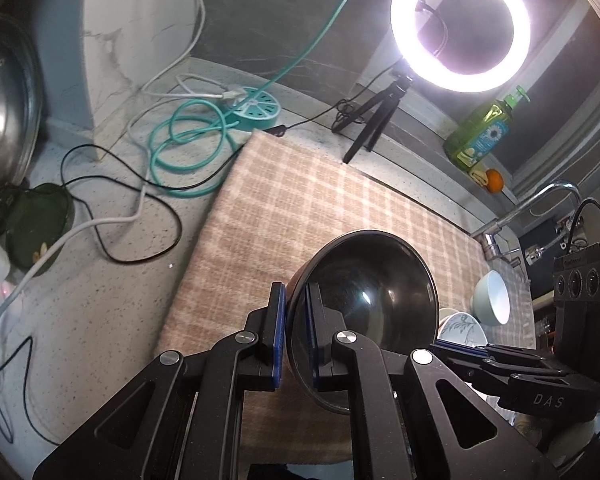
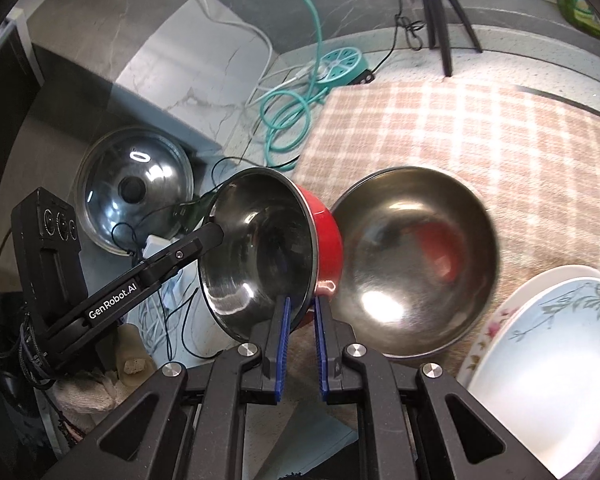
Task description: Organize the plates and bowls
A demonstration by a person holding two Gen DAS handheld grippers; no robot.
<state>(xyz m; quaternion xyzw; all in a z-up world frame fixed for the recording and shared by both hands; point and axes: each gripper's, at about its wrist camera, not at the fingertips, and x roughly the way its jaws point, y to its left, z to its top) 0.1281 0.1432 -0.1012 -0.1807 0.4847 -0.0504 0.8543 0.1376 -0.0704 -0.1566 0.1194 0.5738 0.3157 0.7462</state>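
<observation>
Each gripper pinches one metal bowl's rim, the left gripper (image 1: 296, 334) a dark bowl (image 1: 374, 312), the right gripper (image 2: 301, 334) a red bowl (image 2: 268, 252), beside two flowered plates (image 2: 548, 364) on the checked cloth (image 2: 480, 136).

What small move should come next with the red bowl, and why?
Probably swing the red bowl right and lower it into the empty steel bowl. Both the right gripper and the left gripper clamp its rim, holding it tilted just beside that seemingly larger bowl on the plaid cloth, so nesting looks the nearest tidy step.
</observation>
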